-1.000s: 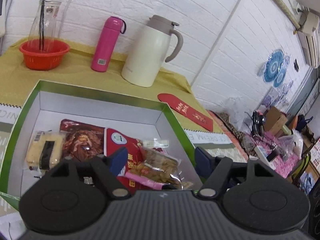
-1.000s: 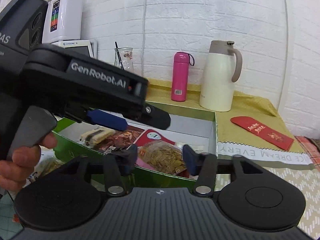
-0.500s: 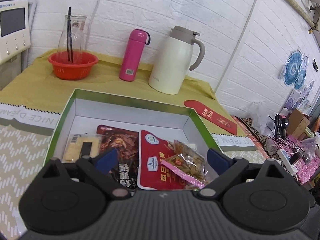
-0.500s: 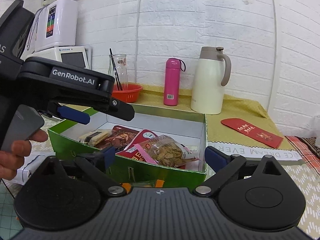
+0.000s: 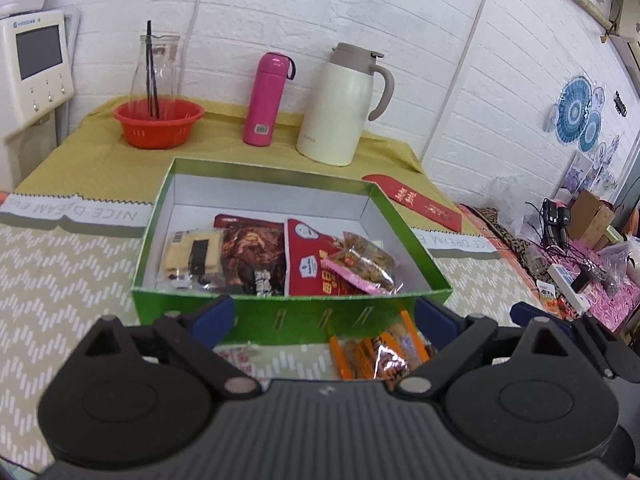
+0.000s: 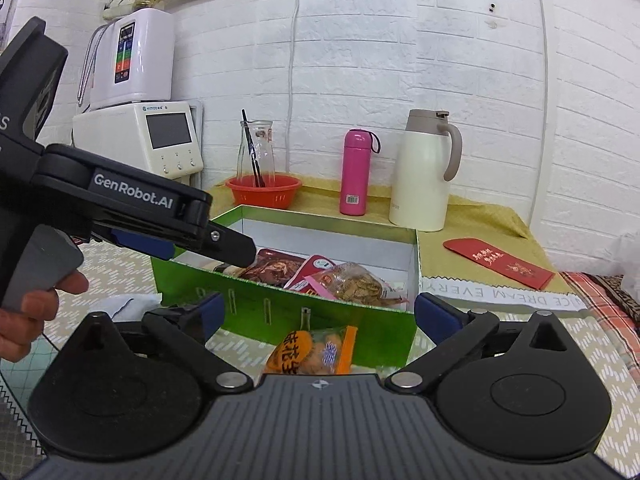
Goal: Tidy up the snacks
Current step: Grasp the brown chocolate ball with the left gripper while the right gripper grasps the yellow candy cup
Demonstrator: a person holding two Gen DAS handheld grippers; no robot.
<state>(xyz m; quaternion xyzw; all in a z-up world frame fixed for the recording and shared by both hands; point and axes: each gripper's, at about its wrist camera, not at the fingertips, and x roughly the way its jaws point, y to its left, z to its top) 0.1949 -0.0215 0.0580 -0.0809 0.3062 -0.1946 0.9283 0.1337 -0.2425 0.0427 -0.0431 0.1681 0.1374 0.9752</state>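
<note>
Lying on the surface just short of the green box's near wall, the orange snack packet (image 6: 316, 350) sits at about six o'clock from the box (image 6: 304, 312) and dead ahead of the right claw (image 6: 316, 314), between its two spread jaws but untouched by them. Its long axis runs roughly crosswise to that claw (hard to be sure, since the claw's body hides the near end). In the left wrist view the packet (image 5: 380, 354) lies toward five o'clock, nearer the right jaw of the left claw (image 5: 324, 316), so the right hand looks the better placed. Both claws stand wide apart and empty. A second ago both were over the box, their jaws narrower around the clear nut bag (image 5: 366, 266); that bag now rests inside the box, and both claws have backed off to the near side, the left one's jaws having just been opening.
</note>
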